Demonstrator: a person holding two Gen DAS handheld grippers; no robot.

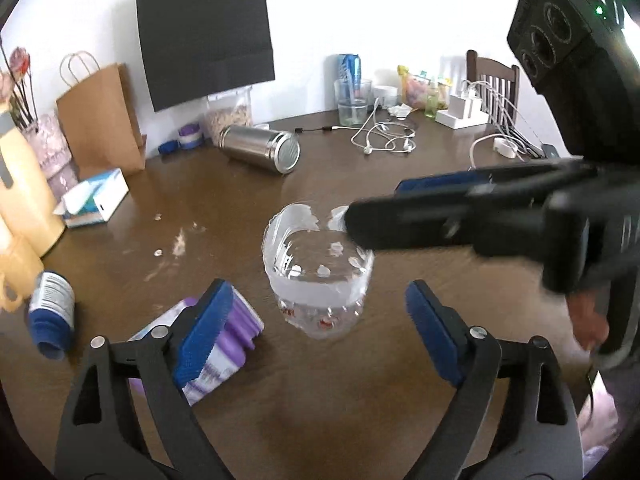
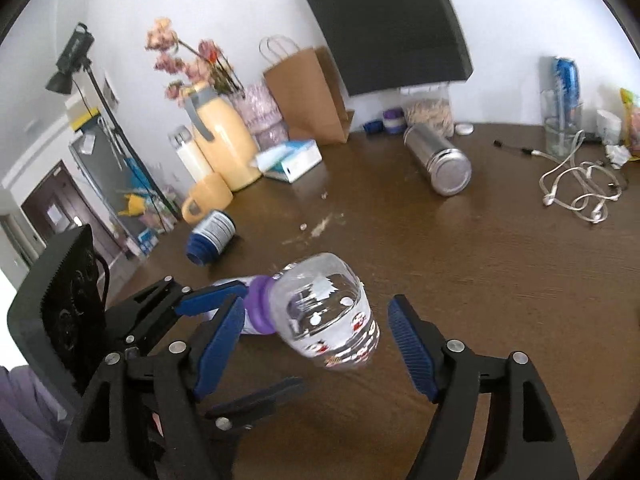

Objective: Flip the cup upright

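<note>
cup (image 1: pixel 318 276) | clear plastic, printed | tilted | above brown table (image 1: pixel 360 400)

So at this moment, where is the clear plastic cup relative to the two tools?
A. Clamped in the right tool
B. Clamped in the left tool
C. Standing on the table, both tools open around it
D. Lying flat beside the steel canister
C: the clear plastic cup stands on the table, between the spread pads of the left tool and of the right tool.
</note>
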